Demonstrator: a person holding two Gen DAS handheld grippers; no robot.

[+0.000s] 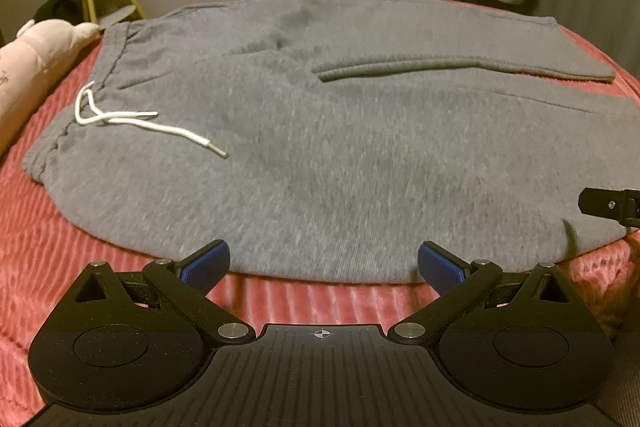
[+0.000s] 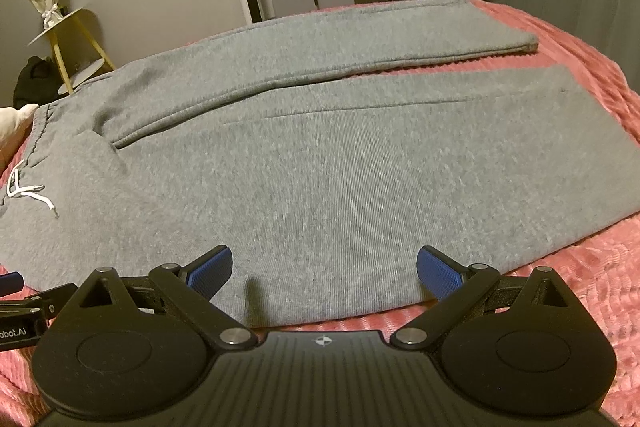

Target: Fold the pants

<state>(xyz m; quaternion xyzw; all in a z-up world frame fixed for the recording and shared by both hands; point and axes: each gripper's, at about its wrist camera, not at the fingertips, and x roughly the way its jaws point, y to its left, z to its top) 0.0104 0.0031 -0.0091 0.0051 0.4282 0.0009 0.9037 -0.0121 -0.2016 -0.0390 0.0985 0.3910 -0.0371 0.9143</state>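
Left gripper (image 1: 324,265) and right gripper (image 2: 324,269), both wide, face the near edge of flat grey pants (image 1: 320,155).

A bed (image 1: 280,301) with pink ribbed cover bears grey pants (image 1: 320,147) and a pink plush toy (image 1: 36,63).

bare blanket (image 1: 304,301) strip before pants (image 1: 320,155)

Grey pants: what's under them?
The grey pants lie flat on a pink ribbed blanket, which shows around the near edge and between the legs. Whatever lies beneath the blanket is covered. A white drawstring rests on top near the waistband.
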